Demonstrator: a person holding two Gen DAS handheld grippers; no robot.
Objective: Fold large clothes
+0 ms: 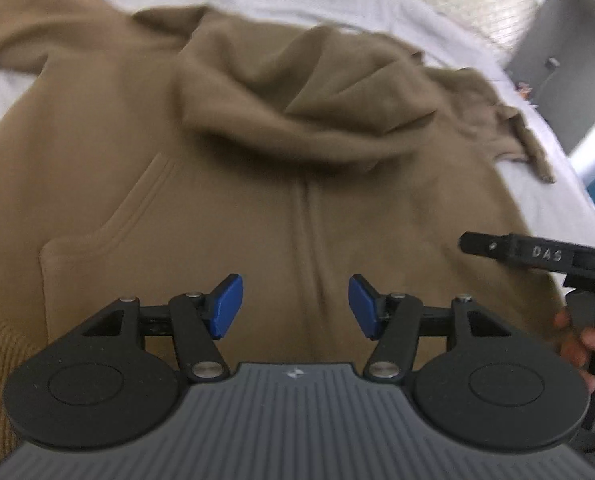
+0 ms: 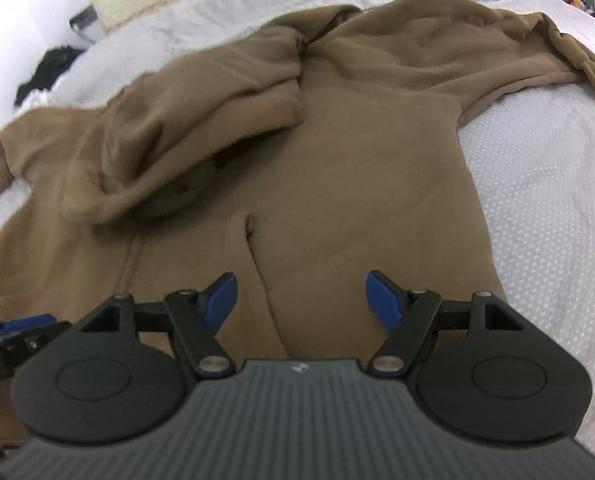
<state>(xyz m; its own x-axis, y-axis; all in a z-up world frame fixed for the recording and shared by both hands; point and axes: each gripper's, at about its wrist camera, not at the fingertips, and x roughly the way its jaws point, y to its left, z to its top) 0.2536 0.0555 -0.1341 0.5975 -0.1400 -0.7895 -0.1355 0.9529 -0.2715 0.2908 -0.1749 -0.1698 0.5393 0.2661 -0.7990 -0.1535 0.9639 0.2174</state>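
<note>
The brown hoodie (image 1: 257, 200) lies spread front-up on the bed (image 2: 537, 208), hood (image 1: 297, 92) flopped forward, sleeves out: nothing looks folded yet. My left gripper (image 1: 295, 306) and right gripper (image 2: 301, 302) hover above it, jaws apart, empty.

Even, soft daylight is seen in both views; shadows are faint. Motion blur is noted on the hoodie (image 1: 257, 140), less on the right. Edges are bent by fisheye; corners are blown out white.
</note>
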